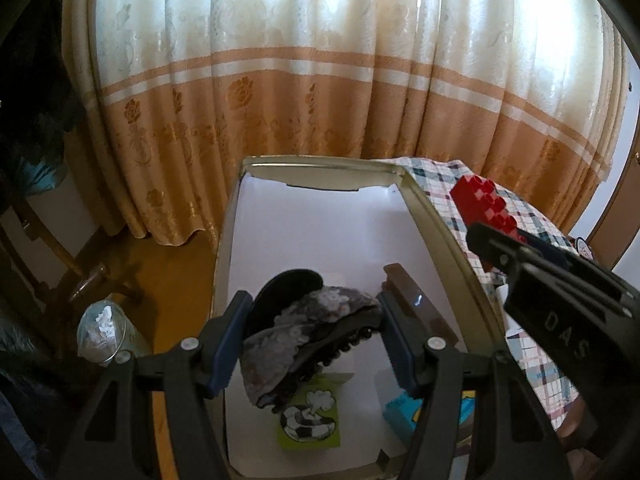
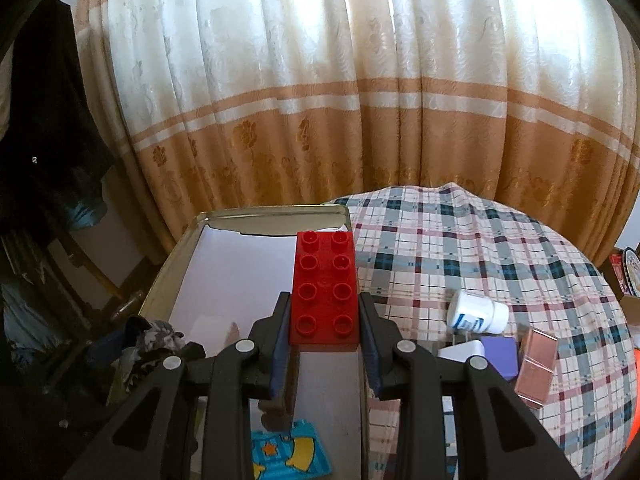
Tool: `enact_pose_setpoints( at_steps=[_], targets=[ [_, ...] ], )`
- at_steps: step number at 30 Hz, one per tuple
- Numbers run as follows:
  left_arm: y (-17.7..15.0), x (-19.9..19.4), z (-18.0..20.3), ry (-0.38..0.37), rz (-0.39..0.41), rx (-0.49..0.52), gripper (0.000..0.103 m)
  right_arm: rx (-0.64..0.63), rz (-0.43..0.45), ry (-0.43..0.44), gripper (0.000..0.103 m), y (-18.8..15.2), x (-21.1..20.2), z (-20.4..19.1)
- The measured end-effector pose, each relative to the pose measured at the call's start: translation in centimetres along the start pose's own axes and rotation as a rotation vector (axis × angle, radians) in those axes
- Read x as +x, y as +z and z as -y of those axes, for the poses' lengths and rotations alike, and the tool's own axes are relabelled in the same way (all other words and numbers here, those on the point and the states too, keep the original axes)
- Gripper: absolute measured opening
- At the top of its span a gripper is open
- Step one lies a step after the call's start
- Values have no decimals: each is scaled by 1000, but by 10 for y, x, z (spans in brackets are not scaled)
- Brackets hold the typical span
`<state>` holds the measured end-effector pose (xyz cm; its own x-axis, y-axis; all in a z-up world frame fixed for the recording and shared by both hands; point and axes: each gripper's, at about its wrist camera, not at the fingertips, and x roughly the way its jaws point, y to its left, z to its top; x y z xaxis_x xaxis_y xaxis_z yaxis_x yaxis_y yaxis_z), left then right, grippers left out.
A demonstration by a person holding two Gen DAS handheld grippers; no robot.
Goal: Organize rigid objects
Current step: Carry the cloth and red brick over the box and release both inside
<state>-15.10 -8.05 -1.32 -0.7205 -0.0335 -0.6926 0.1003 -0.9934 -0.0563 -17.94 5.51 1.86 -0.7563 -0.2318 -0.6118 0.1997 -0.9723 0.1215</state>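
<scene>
My right gripper is shut on a red studded brick and holds it above the right rim of a shallow metal tray lined with white paper. In the left wrist view the brick and right gripper hover at the tray's right rim. My left gripper is shut on a grey floral hair brush over the tray's near part. On the checked cloth lie a white pill bottle, a purple block and a pink box.
In the tray lie a brown block, a green card with a striped figure and a blue card. A patterned curtain hangs behind. A bin with crumpled paper and wooden chair legs stand on the floor at left.
</scene>
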Motion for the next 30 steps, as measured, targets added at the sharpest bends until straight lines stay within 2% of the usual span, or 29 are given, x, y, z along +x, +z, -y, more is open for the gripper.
enact_pose_setpoints(
  at_steps=[10,16,17,19,20,21,23,26,30],
  targets=[
    [0,14,0,11,-22,1,63,18,-116,57,34,5,38,-2],
    [1,16,3,34,-17,21,63,33,-141,110,35,3,45,-5],
    [1,15,3,38,-16,26,64,43,-145,126,36,4,45,-5],
    [1,15,4,41,-16,30,65,68,-151,158,48,4,43,-2],
    [1,15,4,36,-19,29,71,77,-145,160,57,4,41,-1],
    [1,15,4,32,-21,29,84,87,-126,162,65,5,36,1],
    [1,9,6,42,-6,28,102,101,-79,164,69,6,25,4],
    [0,-5,14,48,53,51,102,116,-17,155,69,6,5,11],
    [-2,-11,26,62,71,85,102,139,63,102,70,0,-20,23]
  ],
)
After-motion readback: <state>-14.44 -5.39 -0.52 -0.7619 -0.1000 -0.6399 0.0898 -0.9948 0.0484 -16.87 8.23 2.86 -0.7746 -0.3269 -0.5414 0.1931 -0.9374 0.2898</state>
